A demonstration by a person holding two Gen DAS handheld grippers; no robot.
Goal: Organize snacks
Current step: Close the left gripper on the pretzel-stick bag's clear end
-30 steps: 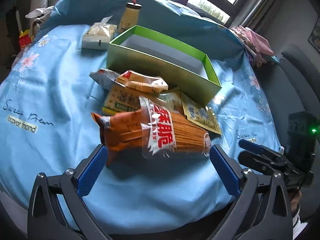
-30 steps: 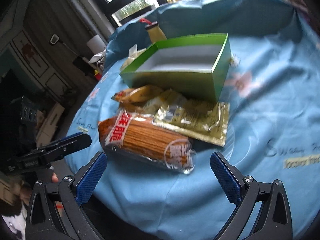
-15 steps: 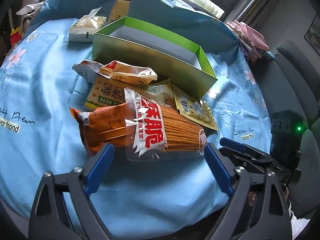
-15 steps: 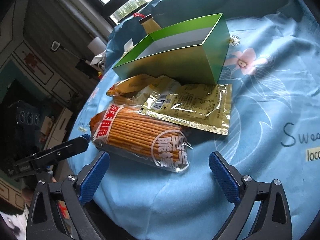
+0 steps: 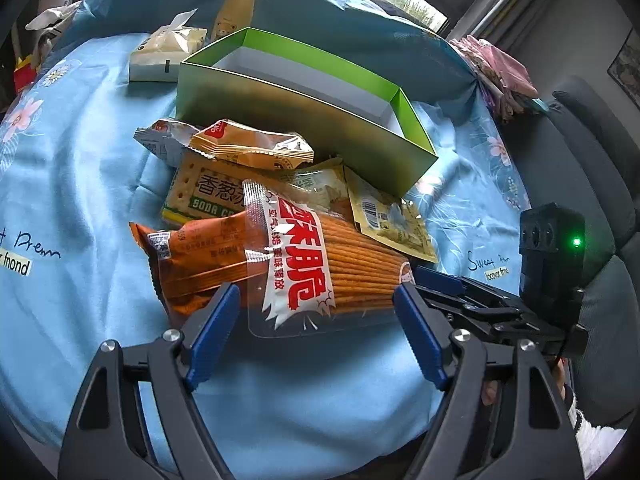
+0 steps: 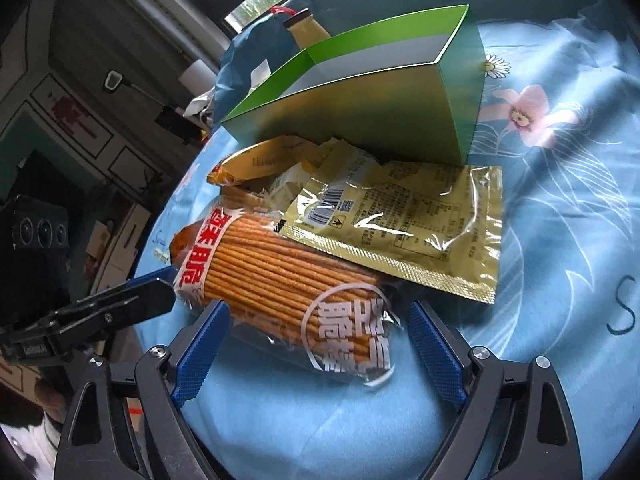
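A pile of snacks lies on the blue cloth in front of an open green box point(image 5: 304, 104), which also shows in the right wrist view point(image 6: 360, 96). On top is an orange bag of biscuit sticks point(image 5: 304, 268) point(image 6: 288, 280). My left gripper point(image 5: 316, 320) is open, its blue pads on either side of the bag's near edge. My right gripper point(image 6: 320, 328) is open around the bag's other end. A gold pouch point(image 6: 400, 232), a soda cracker pack point(image 5: 208, 196) and a small orange packet point(image 5: 248, 146) lie behind.
A tissue pack point(image 5: 168, 56) and a yellow bottle point(image 5: 236, 12) stand behind the box. The table edge is close below both grippers. A grey chair point(image 5: 592, 152) is at the right. Cabinets point(image 6: 80, 128) are beyond the table's left side.
Both grippers have moved forward and down to the stick bag, which now sits between each pair of pads. The snacks and box have not moved.
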